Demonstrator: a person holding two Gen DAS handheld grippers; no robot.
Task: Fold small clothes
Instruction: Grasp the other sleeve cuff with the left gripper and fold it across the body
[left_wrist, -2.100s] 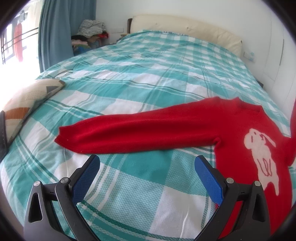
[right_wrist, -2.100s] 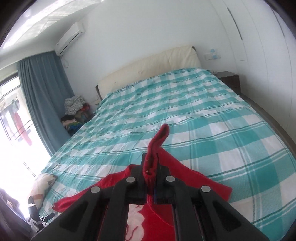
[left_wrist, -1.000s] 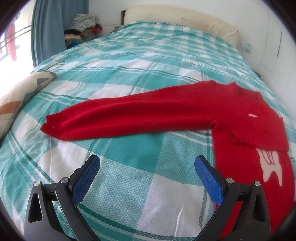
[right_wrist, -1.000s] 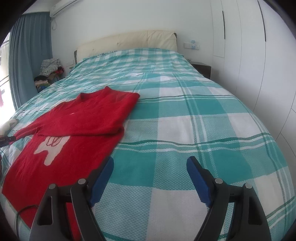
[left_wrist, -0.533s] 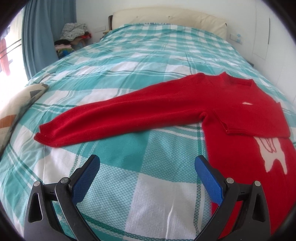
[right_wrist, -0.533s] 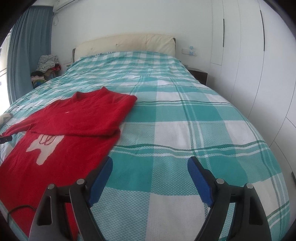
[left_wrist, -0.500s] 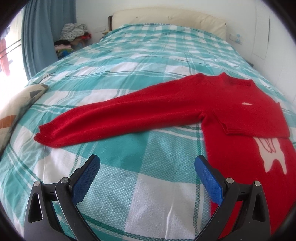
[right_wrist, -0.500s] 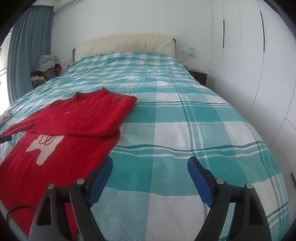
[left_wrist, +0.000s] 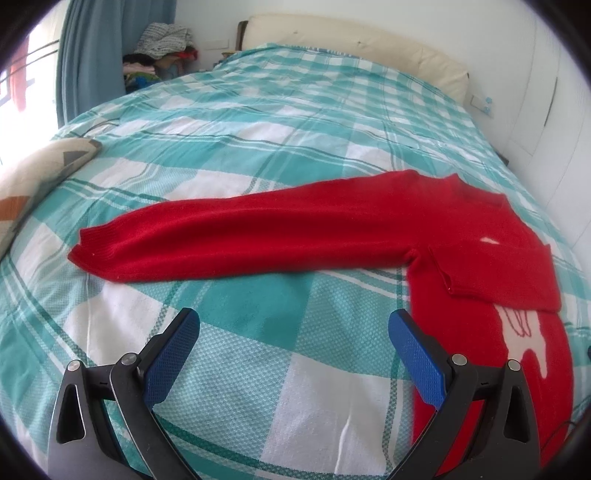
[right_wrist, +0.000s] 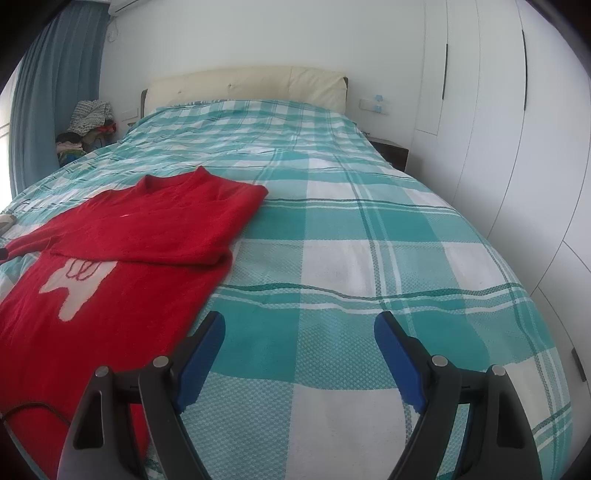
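1. One sleeve of the red sweater (left_wrist: 480, 236) is folded across its chest; the other sleeve (left_wrist: 229, 240) lies stretched out left, unfolded.
2. The sweater lies flat on the checked bed (right_wrist: 369, 258), a white animal motif (right_wrist: 77, 282) partly covered.
3. Left gripper (left_wrist: 293, 350) and right gripper (right_wrist: 299, 343) both gape wide, empty, above the near bedcover.

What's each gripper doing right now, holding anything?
Left tongs: open, empty, above the teal checked bedspread.
Right tongs: open, empty, beside the red knitted sweater.
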